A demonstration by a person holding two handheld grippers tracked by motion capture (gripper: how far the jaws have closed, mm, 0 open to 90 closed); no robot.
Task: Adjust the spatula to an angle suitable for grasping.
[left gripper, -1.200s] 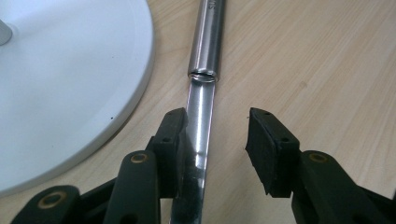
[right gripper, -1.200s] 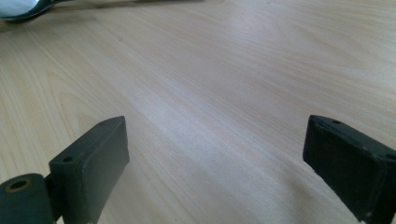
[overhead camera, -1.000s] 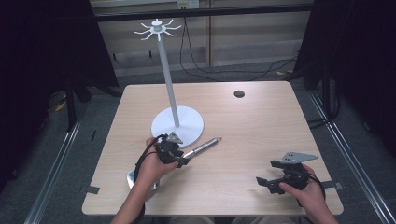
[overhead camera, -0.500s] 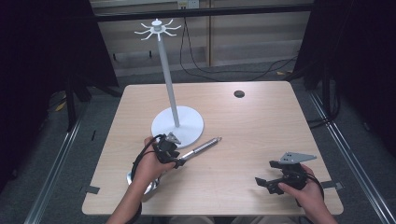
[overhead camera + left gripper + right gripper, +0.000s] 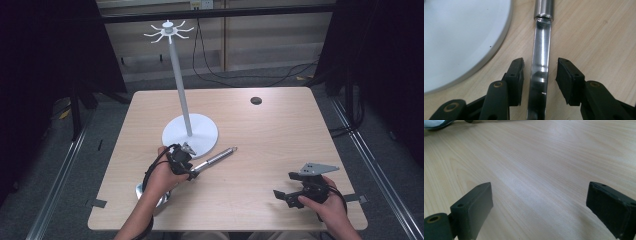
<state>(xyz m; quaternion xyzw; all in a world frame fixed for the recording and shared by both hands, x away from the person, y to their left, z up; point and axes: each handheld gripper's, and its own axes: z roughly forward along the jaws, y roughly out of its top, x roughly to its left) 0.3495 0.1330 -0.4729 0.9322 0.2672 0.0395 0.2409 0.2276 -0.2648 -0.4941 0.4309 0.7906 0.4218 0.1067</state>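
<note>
In the high view, a metal ladle lies flat on the wooden table, its handle pointing away from the person and its bowl near the front edge. It lies just beside the round base of the white hook stand. The left gripper sits over the handle. The right gripper rests well apart, near the front right of the table.

In the left gripper view, the jaws stand narrow on both sides of the flat shiny handle, with a small gap on each side, so they do not clamp it yet. I judge the step is the grasp; next they need to close.

In the right gripper view, the jaws are wide apart over bare wood and hold nothing.
</note>
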